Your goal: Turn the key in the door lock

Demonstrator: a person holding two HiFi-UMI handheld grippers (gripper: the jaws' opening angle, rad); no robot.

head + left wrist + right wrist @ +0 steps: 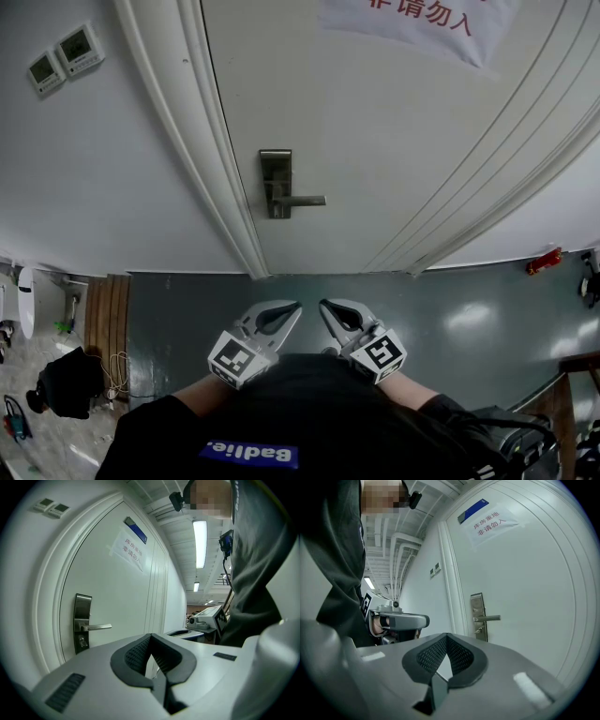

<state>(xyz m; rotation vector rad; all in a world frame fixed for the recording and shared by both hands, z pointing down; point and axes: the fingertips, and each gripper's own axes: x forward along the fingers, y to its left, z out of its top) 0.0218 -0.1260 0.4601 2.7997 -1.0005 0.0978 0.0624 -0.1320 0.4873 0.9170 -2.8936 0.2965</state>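
Approach step: left gripper [292, 309] and right gripper [328, 309], both clenched empty, must open toward the probable key [83, 642] below the lever [298, 200] at twelve o'clock.

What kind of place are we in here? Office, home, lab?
Probably a corridor in an office or lab building, not a home: a closed white door with a steel lock plate, a red-lettered notice taped to it, two wall control panels beside the frame, strip ceiling lights.
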